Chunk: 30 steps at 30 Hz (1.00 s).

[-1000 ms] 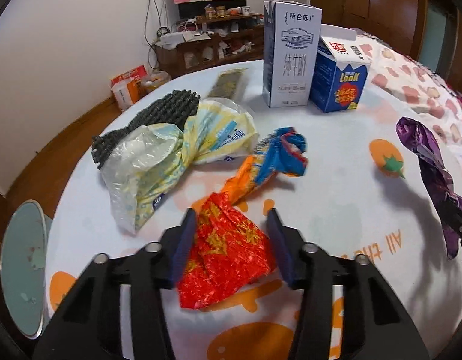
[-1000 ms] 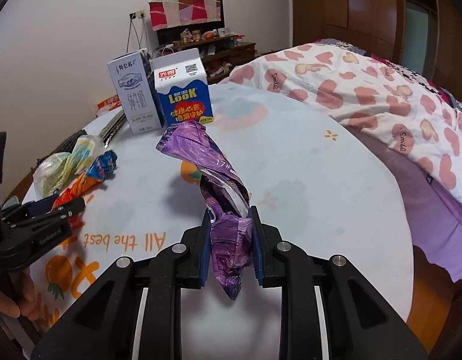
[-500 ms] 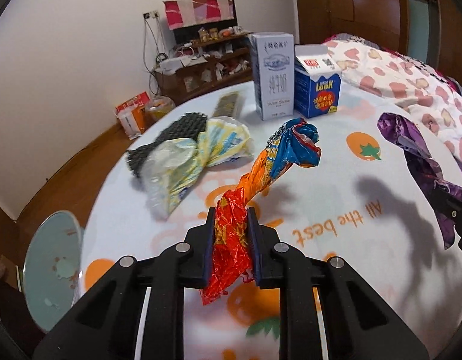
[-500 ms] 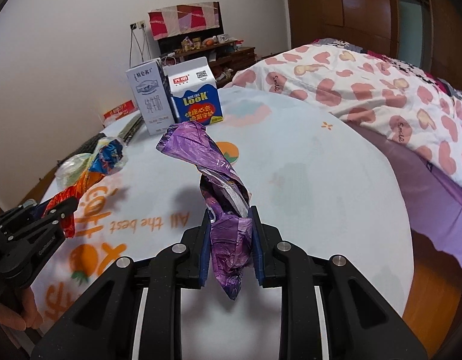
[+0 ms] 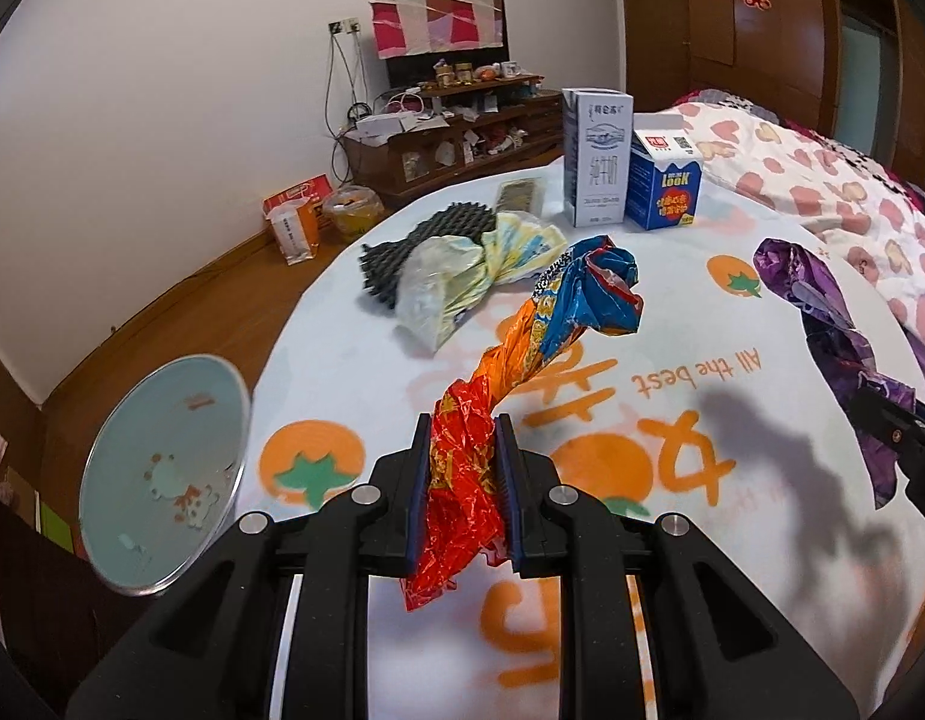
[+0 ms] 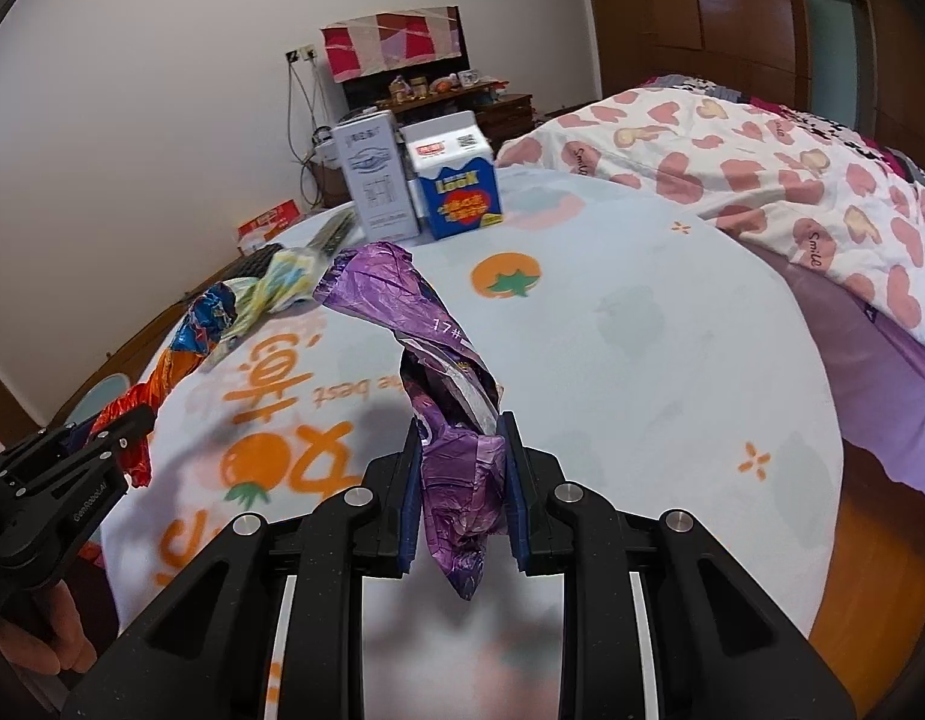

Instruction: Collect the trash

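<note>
Right hand-held gripper [image 6: 461,483] clamped on a purple wrapper [image 6: 426,360], raised above the surface [image 6: 642,360]. At left, left hand-held gripper [image 6: 111,429] pinching an orange and blue wrapper [image 6: 180,354]. Behind, two cartons: white carton [image 6: 375,177], blue carton [image 6: 459,186], side by side.

Ahead of the left jaws, past the clamped red-orange wrapper [image 5: 462,486], bare tablecloth [image 5: 672,324] runs until the crumpled yellow bag [image 5: 462,276] and two upright cartons [image 5: 630,180]. Right of the right jaws, the cloth lies open toward the bed [image 6: 792,168].
</note>
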### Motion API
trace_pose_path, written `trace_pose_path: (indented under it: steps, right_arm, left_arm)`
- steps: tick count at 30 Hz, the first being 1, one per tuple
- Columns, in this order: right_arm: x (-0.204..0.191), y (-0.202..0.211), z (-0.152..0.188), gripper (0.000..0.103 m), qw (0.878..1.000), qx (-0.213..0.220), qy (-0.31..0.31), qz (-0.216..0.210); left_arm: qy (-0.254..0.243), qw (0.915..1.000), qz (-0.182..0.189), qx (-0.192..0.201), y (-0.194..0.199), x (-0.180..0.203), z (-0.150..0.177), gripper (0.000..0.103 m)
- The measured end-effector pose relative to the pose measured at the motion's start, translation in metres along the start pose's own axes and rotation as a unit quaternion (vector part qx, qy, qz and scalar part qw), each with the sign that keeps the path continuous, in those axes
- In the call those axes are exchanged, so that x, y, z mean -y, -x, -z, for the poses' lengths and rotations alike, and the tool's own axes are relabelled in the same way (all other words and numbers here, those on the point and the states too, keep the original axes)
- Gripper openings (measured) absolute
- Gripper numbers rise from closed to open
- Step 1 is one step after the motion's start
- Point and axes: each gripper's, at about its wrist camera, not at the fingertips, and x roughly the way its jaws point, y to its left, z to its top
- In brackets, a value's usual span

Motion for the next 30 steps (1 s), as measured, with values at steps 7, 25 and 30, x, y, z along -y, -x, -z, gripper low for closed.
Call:
trace_pose_path:
  steps: [7, 25, 30]
  right_arm:
    - [-0.025, 0.01, 0.008, 0.024, 1.0, 0.002, 0.018, -0.017]
    - [-0.082, 0.012, 0.016, 0.024, 0.996, -0.007, 0.059, -0.059]
    - [-0.097, 0.01, 0.017, 0.024, 0.995, -0.01, 0.07, -0.069]
  left_arm:
    - [0.015, 0.9998, -0.008, 0.006, 0.015, -0.019, 0.011, 0.02]
    - [0.067, 0.9972, -0.032, 0.008, 0.03, -0.075, 0.027, 0.02]
    - [0.084, 0.9955, -0.044, 0.006, 0.03, -0.096, 0.032, 0.02]
